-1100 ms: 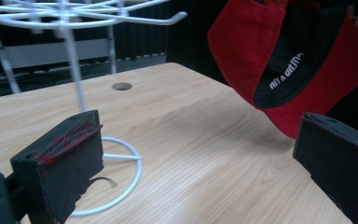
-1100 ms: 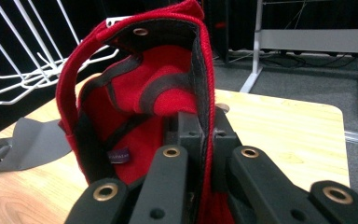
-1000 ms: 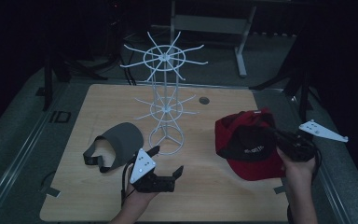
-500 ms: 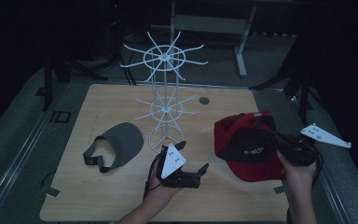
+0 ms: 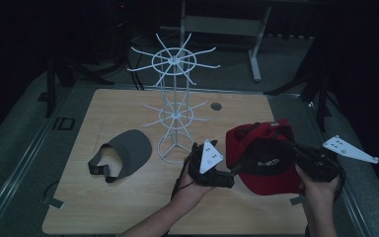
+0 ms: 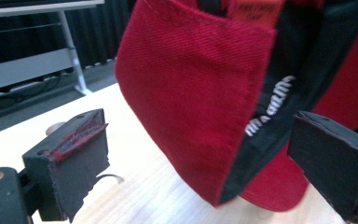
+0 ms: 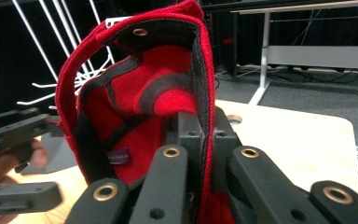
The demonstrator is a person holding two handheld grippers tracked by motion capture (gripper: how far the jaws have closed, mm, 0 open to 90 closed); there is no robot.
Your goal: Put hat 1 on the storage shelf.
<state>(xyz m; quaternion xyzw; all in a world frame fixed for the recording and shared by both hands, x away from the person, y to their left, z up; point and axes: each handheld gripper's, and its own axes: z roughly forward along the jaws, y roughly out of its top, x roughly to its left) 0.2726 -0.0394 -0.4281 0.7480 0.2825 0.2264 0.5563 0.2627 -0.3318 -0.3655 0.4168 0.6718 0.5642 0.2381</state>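
- The right claw (image 5: 296, 150) is clamped on the side of the red cap (image 5: 264, 158), holding it up at the right of the counter (image 5: 128, 207).
- The left claw (image 5: 229, 175) is spread apart, with the cap's edge between its jaws.
- A grey visor (image 5: 123, 153) lies left of the white wire rack (image 5: 175, 111).

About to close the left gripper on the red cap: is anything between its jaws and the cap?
Nothing visible. The left gripper is open, its jaws either side of the red cap's edge, while the right gripper holds the cap.
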